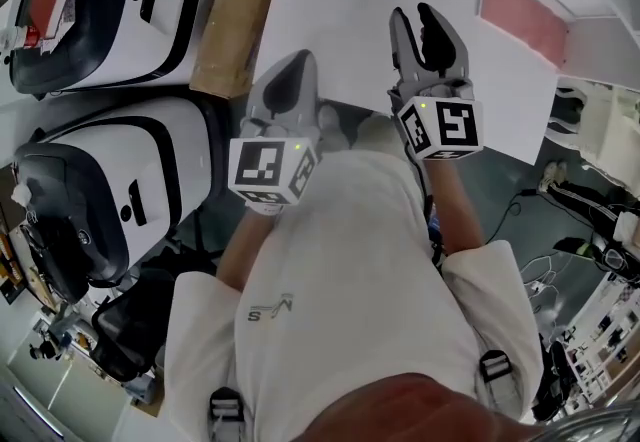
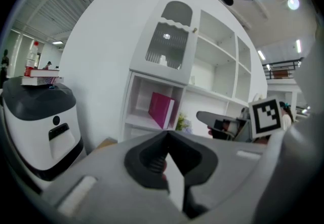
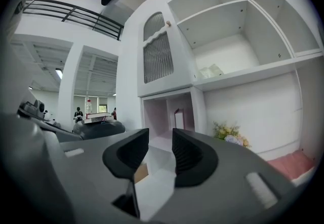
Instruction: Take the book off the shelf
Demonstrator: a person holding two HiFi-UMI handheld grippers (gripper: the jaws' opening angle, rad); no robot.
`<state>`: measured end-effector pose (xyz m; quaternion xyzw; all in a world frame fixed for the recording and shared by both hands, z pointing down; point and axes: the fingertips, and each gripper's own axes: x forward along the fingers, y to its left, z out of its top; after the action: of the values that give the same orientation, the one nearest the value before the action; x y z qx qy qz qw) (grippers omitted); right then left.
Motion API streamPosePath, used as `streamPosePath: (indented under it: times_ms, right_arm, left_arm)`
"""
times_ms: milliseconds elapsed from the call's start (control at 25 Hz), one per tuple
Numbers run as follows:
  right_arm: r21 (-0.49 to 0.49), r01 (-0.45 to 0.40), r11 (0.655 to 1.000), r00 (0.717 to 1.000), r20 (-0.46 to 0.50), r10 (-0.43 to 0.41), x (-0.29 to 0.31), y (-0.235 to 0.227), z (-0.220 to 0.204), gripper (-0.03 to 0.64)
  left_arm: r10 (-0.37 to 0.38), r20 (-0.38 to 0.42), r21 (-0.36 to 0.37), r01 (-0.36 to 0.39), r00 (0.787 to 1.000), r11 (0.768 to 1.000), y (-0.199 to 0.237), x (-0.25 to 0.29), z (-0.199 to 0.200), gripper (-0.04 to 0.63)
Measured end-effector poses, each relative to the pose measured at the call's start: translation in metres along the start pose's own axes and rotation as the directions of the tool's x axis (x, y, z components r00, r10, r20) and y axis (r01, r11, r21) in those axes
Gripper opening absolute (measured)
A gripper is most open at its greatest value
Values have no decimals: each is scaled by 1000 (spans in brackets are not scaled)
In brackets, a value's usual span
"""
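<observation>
"How did your fingers stand?"

"My left gripper (image 2: 167,134) had its jaws pressed together at the tips, pinching nothing; my right gripper (image 3: 161,139) held its jaws spread, with only air between them."

"And the book?"

"The magenta hardcover book (image 2: 161,110) leaned tilted in the open compartment under the slatted door of the tall white shelf unit (image 2: 152,73), well apart from both grippers; a small bunch of flowers (image 2: 183,124) stood just beside that compartment."

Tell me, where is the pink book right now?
In the left gripper view, the pink book stands on the left side of the white shelf, in the cubby right under the slatted door and just left of the flowers.
</observation>
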<state>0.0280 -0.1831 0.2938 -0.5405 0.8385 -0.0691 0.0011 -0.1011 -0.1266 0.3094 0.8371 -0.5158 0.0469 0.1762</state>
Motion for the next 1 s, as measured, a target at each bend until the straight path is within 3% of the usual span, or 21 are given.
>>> streamPosePath:
  times_ms: [1000]
  right_arm:
    - [-23, 127, 992, 992, 6, -127, 144, -55, -7, 225]
  left_arm:
    - [7, -51, -45, -9, 999, 999, 62, 73, -6, 0]
